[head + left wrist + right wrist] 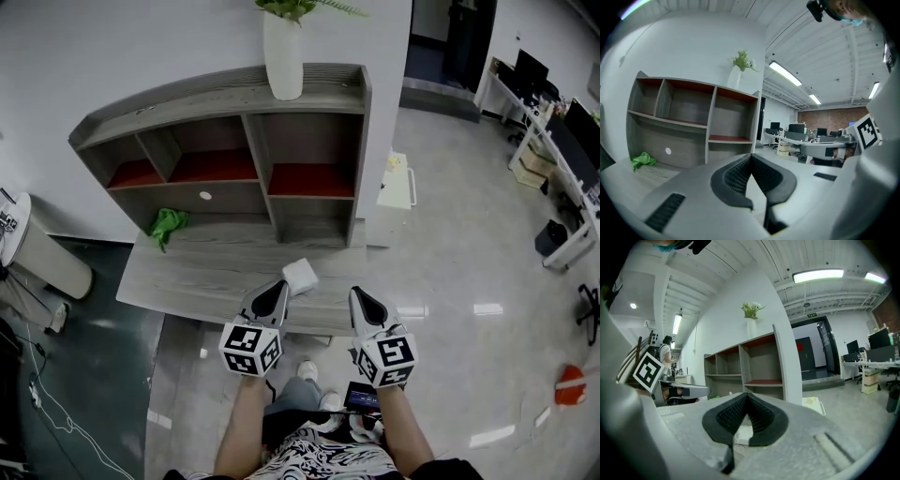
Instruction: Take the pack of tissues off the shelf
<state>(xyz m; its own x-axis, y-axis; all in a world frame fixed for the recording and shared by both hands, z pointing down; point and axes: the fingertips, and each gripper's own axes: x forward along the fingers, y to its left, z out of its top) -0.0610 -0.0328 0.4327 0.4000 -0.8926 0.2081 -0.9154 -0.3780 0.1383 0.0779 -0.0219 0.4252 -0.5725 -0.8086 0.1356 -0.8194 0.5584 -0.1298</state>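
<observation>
The pack of tissues (pixel 300 276) is a small white block lying on the grey desk (pixel 187 272) near its front edge, below the shelf unit (pixel 253 150). My left gripper (pixel 278 286) hovers just left of the pack, jaws shut with nothing between them; in the left gripper view (pixel 751 157) its black pads meet at the tip. My right gripper (pixel 358 295) is off to the pack's right, also shut and empty. In the right gripper view (pixel 747 396) a white patch, likely the pack (pixel 742 432), shows below the closed pads.
The shelf's compartments look empty, some with red floors. A white vase (pixel 283 56) with greenery stands on top. A green cloth (pixel 167 225) lies on the desk at left. A white bin (pixel 37 248) stands far left; office desks (pixel 553 141) are at right.
</observation>
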